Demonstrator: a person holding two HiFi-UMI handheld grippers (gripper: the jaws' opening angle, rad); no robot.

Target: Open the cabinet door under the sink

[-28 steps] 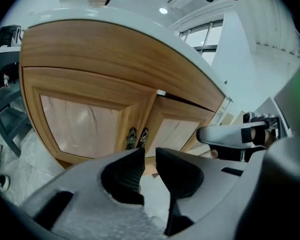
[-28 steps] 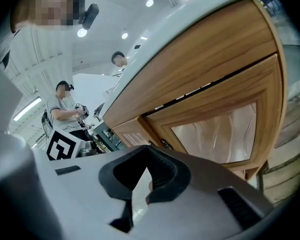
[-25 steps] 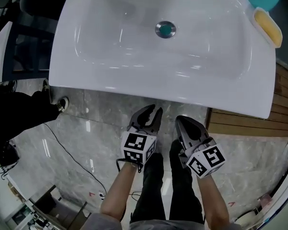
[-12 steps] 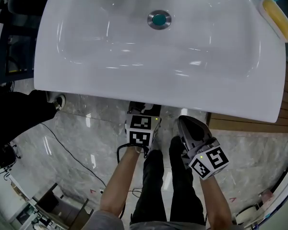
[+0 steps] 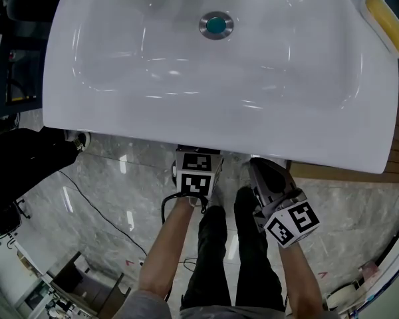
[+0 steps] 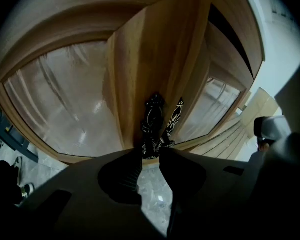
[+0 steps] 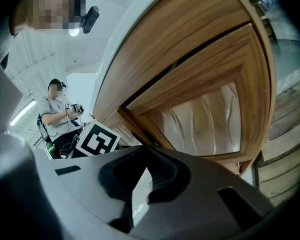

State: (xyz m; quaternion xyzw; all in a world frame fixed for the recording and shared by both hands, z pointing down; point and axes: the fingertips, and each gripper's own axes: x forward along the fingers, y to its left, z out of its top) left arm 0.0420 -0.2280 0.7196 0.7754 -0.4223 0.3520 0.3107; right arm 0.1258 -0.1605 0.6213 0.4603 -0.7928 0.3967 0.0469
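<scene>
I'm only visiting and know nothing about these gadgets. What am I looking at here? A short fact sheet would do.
Setting: white sink over a wooden cabinet with frosted-glass doors
Handles: two black ornate handles side by side where the doors meet
Left gripper: fingers apart and have just been closing; the handles' lower ends sit right at the fingertips, no grip visible yet
Right gripper: fingertips together, holding nothing
Extra: yellow soap at the sink's corner

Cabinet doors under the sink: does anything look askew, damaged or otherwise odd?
Nothing stands out. Both wooden doors look whole, their frosted glass panels show no crack, and the two dark ornate handles hang side by side where the doors meet.
</scene>
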